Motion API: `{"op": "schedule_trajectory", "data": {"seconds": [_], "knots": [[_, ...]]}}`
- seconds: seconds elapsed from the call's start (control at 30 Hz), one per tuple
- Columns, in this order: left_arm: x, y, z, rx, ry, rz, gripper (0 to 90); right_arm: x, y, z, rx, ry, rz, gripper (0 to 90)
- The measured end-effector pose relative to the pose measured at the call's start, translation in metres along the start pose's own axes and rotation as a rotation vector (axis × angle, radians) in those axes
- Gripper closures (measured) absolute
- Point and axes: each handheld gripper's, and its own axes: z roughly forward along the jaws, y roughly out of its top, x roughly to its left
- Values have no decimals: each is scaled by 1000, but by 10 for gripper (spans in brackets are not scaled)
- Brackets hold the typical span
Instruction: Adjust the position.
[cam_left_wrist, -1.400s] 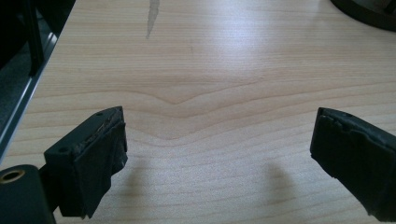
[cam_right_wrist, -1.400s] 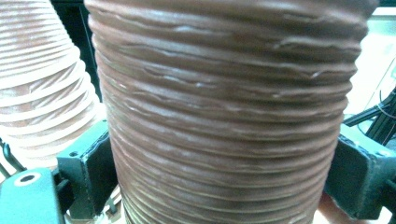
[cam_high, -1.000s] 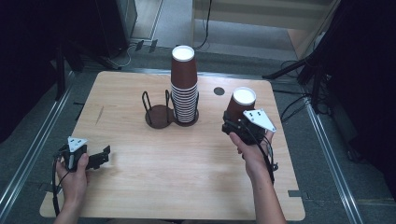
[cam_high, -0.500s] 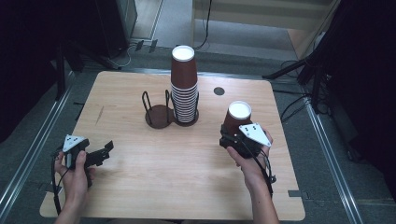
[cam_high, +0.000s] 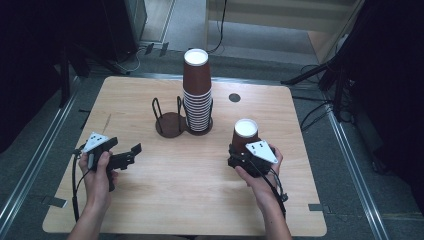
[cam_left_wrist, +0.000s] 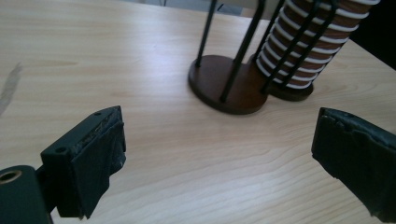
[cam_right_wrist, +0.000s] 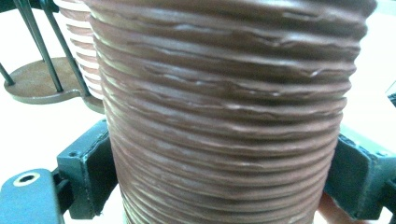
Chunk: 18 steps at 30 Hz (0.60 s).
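Fingers (cam_right_wrist: 91, 172) of the right gripper (cam_high: 243, 159) clasp an upside-down brown cup (cam_high: 245, 136) near the surface's right edge; left gripper (cam_high: 131, 154) released, empty. Stack (cam_high: 197, 92) remains in holder (cam_high: 170, 123); placement pending.

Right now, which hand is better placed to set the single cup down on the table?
Right: the right gripper grips the single cup just above the table. The left gripper is open, empty, and far off.

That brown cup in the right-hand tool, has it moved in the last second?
Yes. The cup, clamped in the right gripper, has come down and toward the person, further from the cup stack in the rack.
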Motion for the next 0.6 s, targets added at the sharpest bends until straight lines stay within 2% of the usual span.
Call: {"op": "schedule_trajectory", "data": {"seconds": [0.03,0.07,0.13,0.2,0.23,0.27,0.37,0.43,0.47,0.5,0.53,0.6], "knots": [[-8,6,5,2,-17,31,34,3,-4,2,4,-8,-12,104],[-8,6,5,2,-17,31,34,3,-4,2,4,-8,-12,104],[-19,13,9,8,-50,72,34,6,-7,3,15,-9,-28,104],[-24,14,11,13,-91,91,14,8,-9,3,15,-9,-36,104],[-24,14,11,13,-91,91,4,9,-10,3,15,-9,-39,104],[-29,15,14,23,-131,105,4,10,-11,3,16,-10,-44,104],[-35,18,15,22,-182,93,4,14,-14,3,21,-8,-65,104],[-36,20,14,26,-196,85,0,16,-15,3,22,-5,-74,104],[-40,20,13,17,-219,85,0,21,-16,3,24,1,-78,104],[-47,18,12,16,-241,121,0,23,-17,2,26,3,-77,104],[-47,18,12,16,-241,121,0,23,-17,2,26,3,-77,104],[-58,16,16,40,-251,169,0,30,-19,1,24,14,-116,104]]}}
